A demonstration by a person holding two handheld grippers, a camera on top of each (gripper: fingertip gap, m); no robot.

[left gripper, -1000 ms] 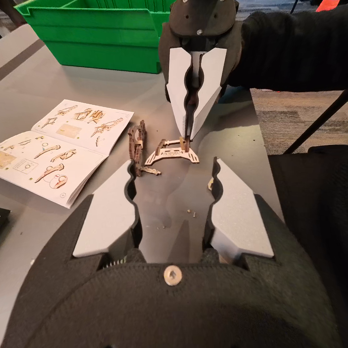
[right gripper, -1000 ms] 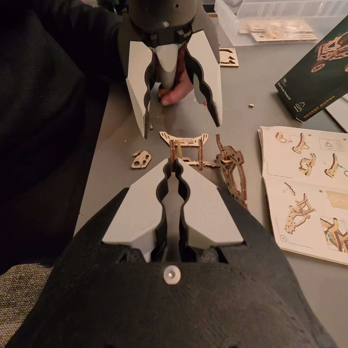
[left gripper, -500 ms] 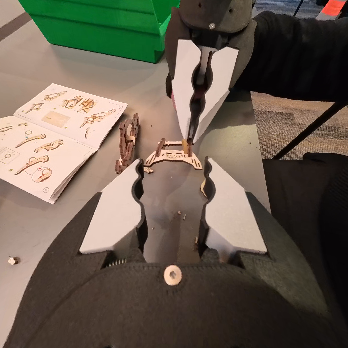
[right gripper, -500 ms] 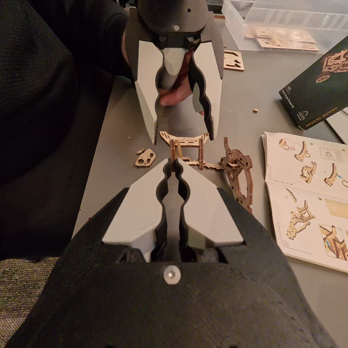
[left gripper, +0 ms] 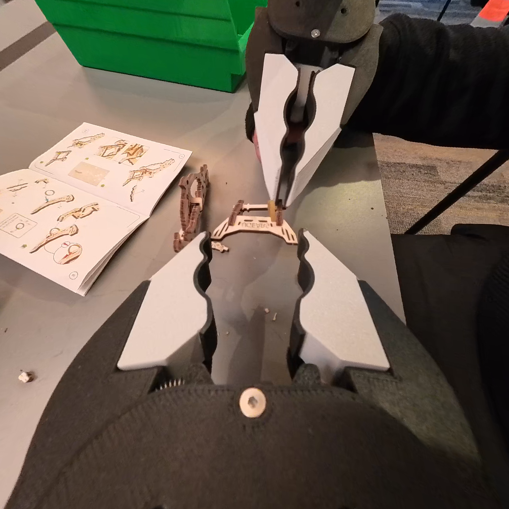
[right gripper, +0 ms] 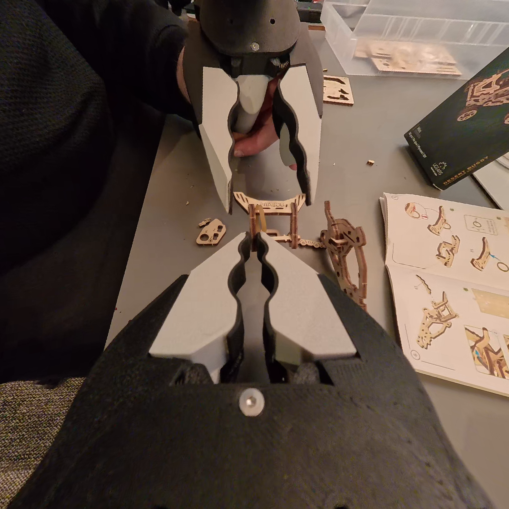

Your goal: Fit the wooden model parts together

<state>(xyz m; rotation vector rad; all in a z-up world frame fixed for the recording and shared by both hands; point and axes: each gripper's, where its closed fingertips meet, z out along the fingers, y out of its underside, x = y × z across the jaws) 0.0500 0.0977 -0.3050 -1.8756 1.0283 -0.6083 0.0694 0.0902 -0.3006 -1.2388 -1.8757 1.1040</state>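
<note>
Grey table (left gripper: 82, 91), mottled grey carpet (left gripper: 440, 176) beyond its edge.

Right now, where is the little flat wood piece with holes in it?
In the right wrist view, the flat piece lies on the grey table, left of the small frame, just beyond the right tongs.

Hobby workbench: green bin (left gripper: 154, 41), instruction booklet (left gripper: 82, 203).

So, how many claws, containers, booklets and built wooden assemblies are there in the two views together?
Claws: 2 (left claw, right claw)
Containers: 3 (green bin, clear box, dark carton)
Booklets: 1 (open booklet)
Wooden assemblies: 2 (wooden frame, curved assembly)
Total: 8
</note>
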